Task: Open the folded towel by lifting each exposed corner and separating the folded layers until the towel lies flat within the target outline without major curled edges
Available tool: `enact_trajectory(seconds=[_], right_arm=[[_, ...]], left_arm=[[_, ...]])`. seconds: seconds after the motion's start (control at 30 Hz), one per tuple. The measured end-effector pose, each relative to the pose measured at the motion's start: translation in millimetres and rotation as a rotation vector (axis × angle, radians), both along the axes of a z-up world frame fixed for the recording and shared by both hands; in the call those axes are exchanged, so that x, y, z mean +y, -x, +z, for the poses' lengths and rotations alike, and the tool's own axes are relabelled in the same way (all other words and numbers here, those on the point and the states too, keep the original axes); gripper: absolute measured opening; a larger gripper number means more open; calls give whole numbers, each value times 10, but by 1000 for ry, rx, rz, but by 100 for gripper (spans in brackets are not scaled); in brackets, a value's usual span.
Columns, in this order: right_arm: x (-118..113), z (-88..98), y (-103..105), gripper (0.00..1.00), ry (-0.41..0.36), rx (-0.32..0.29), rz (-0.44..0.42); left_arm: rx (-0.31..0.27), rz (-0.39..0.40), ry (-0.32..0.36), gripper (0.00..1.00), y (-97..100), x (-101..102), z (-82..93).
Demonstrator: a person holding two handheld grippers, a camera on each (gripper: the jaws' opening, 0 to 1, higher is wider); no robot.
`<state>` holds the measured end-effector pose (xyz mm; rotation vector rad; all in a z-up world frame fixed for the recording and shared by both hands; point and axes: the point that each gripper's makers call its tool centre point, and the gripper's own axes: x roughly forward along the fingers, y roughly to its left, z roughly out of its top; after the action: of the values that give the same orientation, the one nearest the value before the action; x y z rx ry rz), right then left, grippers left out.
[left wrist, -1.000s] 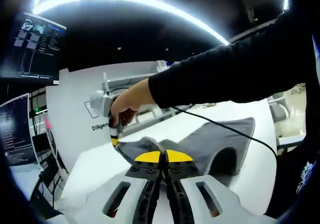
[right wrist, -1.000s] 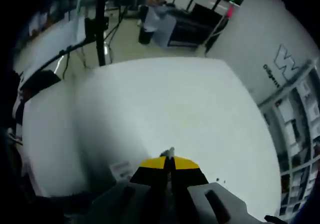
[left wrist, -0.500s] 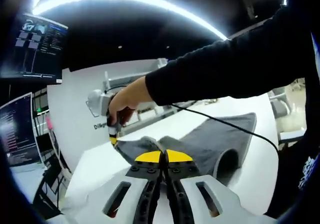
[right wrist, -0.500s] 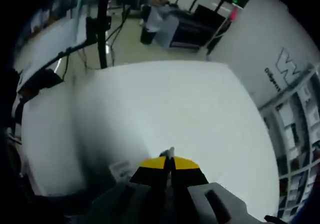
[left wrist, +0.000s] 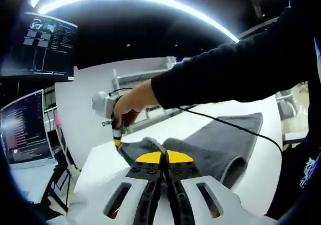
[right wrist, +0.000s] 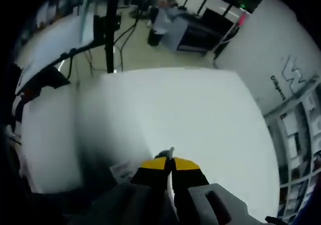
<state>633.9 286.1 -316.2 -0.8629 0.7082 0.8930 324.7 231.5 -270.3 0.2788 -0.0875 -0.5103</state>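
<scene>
White tabletop (left wrist: 100, 164) under a bright ceiling strip; the grey towel (left wrist: 215, 144) lies mid-frame, lower right. Both tongs are clenched on its near edge: left tongs (left wrist: 164, 155) at lower centre, right tongs (left wrist: 117, 142) further left. One side looks spread, though blur hides folds, so flattening seems half done

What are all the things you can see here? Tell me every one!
towel: one, grey, on the white table, its near edge lifted by both grippers
table: one, white, under the towel
monitors: two, dark with lit screens, left gripper view upper left
cable: one, black, running across the towel
person: one, far off in the room, right gripper view
left gripper: yellow-tipped jaws shut on towel
right gripper: yellow-tipped, pinching the towel edge
hand: one, black sleeve, holding the right gripper
</scene>
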Motion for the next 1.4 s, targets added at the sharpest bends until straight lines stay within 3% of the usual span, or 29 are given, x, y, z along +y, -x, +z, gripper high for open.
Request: enact_trajectory(seconds=[0.4,0.73,1.1,1.4], right_arm=[[285,-66,-5,0,-9,-13,33],[372,-176,54,0,-10,-15,51],[648,-461,282,0,-48,-23,50],[968,-500,269,0,-70,-35,43]], left_arm=[[10,64,18,0,-26,305,-40],[28,96,19,0,-28,448,-109],[86,152,24,0,29,665,-359],[105,208,43,0,57,894,-404]])
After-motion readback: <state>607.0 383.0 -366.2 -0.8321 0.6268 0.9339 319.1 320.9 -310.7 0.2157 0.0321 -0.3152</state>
